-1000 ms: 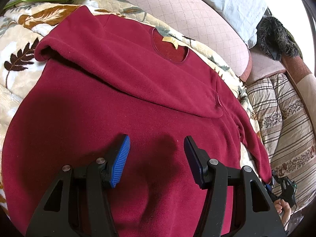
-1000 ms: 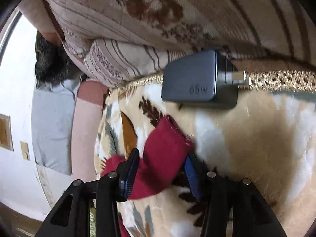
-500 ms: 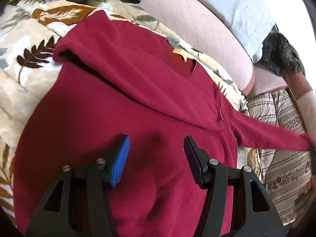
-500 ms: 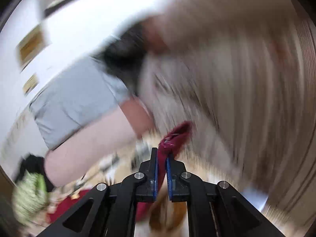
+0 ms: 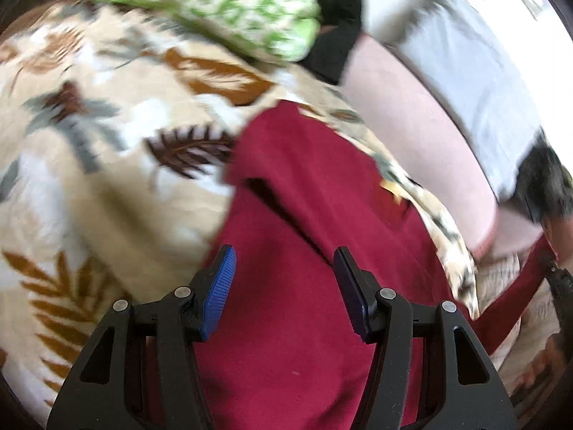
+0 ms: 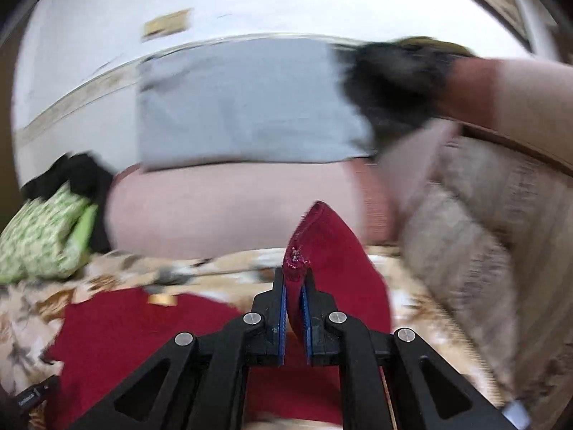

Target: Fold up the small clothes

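A dark red fleece sweater (image 5: 308, 236) lies on a leaf-patterned blanket (image 5: 89, 179), with one sleeve folded across its chest. My left gripper (image 5: 284, 268) hovers open over the sweater's left side, with nothing between its blue pads. In the right wrist view my right gripper (image 6: 294, 283) is shut on the cuff of the other sleeve (image 6: 322, 247), which stands up out of its jaws above the sweater's body (image 6: 136, 326). That lifted sleeve (image 5: 515, 294) also shows stretched up at the right edge of the left wrist view, where the right gripper (image 5: 553, 272) holds its end.
A green patterned pillow (image 5: 215, 7) and a black cloth (image 5: 336, 18) lie at the blanket's far end. A pink quilted cushion (image 6: 232, 211), a grey pillow (image 6: 243, 100) and a dark furry thing (image 6: 397, 82) line the back. A striped quilt (image 6: 476, 222) sits to the right.
My right gripper closed on the sleeve cuff, rolled upright and lifted it away from the blanket. The left gripper swung left, bringing more blanket and the green pillow into view.
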`<action>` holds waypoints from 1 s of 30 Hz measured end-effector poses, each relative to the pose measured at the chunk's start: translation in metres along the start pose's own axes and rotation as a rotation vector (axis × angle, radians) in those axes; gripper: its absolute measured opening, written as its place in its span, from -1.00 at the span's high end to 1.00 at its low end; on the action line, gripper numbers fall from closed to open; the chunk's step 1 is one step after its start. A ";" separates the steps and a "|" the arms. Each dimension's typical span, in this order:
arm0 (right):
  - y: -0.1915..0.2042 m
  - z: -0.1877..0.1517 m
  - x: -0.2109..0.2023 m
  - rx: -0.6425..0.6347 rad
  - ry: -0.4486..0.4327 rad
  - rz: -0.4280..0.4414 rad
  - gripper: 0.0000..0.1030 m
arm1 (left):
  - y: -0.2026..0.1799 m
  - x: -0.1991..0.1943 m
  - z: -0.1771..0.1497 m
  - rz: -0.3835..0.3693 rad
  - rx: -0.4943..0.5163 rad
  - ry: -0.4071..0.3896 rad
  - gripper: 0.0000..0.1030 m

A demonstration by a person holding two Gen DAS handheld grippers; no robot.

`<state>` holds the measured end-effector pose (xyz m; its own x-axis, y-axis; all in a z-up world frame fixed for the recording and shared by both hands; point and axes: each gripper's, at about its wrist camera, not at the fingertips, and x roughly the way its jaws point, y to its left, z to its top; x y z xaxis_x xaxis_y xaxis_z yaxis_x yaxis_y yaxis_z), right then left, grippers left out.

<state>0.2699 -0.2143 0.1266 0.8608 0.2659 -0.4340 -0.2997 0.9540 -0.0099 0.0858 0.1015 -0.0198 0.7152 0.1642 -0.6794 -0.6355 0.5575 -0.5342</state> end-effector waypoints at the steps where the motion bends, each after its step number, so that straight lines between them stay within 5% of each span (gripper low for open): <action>1: 0.026 -0.002 0.008 -0.012 0.006 0.042 0.87 | 0.008 0.001 0.002 0.014 -0.031 0.006 -0.10; 10: 0.239 -0.054 0.063 -0.286 0.124 0.319 0.87 | 0.044 -0.008 0.010 0.067 -0.174 -0.025 -0.10; 15: 0.287 -0.085 0.071 -0.376 0.166 0.383 0.87 | 0.048 -0.004 0.003 0.074 -0.208 0.012 -0.10; 21: 0.290 -0.094 0.088 -0.317 0.223 0.447 0.86 | 0.047 0.000 0.001 0.075 -0.194 0.017 -0.10; 23: 0.288 -0.095 0.092 -0.284 0.249 0.487 0.64 | 0.046 0.001 0.001 0.078 -0.191 0.018 -0.10; 25: 0.288 -0.098 0.096 -0.252 0.312 0.547 -0.48 | 0.044 0.000 0.002 0.081 -0.185 0.017 -0.10; 27: 0.286 -0.098 0.094 -0.215 0.358 0.612 -0.98 | 0.043 -0.001 0.003 0.084 -0.184 0.016 -0.10; 30: 0.277 -0.095 0.081 -0.220 0.367 0.626 -1.00 | 0.042 -0.002 0.004 0.085 -0.178 0.007 -0.10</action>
<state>0.2175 0.0583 0.0036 0.3226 0.6490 -0.6890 -0.7954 0.5804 0.1743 0.0587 0.1275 -0.0386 0.6547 0.1985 -0.7293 -0.7356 0.3893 -0.5544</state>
